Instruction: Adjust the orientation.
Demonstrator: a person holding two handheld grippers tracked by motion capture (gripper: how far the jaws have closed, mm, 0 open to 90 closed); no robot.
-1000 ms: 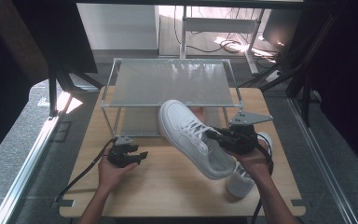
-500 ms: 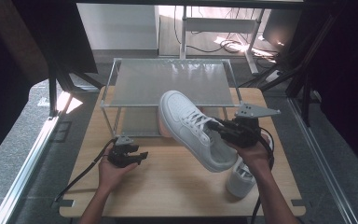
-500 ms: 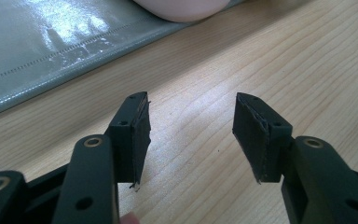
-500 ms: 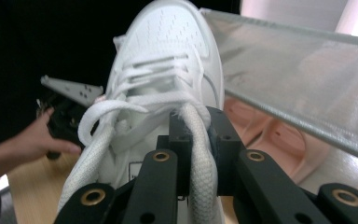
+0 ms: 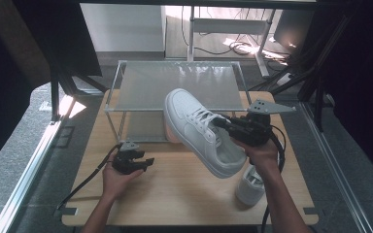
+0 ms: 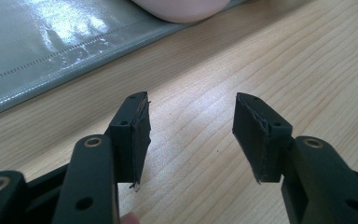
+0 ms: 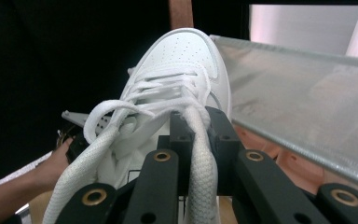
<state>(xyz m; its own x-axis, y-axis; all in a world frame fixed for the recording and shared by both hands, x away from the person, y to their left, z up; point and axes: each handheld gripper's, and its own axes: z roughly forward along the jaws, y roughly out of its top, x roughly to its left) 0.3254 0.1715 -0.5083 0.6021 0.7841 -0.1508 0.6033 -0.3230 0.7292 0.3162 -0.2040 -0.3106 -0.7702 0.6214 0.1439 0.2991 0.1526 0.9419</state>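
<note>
A white shoe (image 5: 201,131) is hanging tilted in the air above the tabletop (image 5: 175,189), its toe pointing up and away toward the rack (image 5: 175,85) and its heel low over the near right part of the wood; in the right gripper view the shoe (image 7: 177,79) is filling the middle, with a lace (image 7: 200,154) running between the jaws. The right gripper (image 5: 233,127) is clamping the shoe at its tongue and laces, jaws closed tight on them. Just below the heel a second shoe (image 5: 250,187) is lying on the tabletop, partly hidden by the person's right forearm. The left gripper (image 5: 143,162) is resting low over the wood at the near left, well apart from the shoe, and in the left gripper view the left gripper (image 6: 191,135) is standing with jaws apart and nothing between them. The rack is standing at the far half of the tabletop, its glossy grey top shelf level with the toe and a lower shelf beneath, so the toe is sitting right at its near right edge. The wood between the two hands is lying bare. Beyond the tabletop, dark frame posts and cables on the floor are crowding the far right side.
</note>
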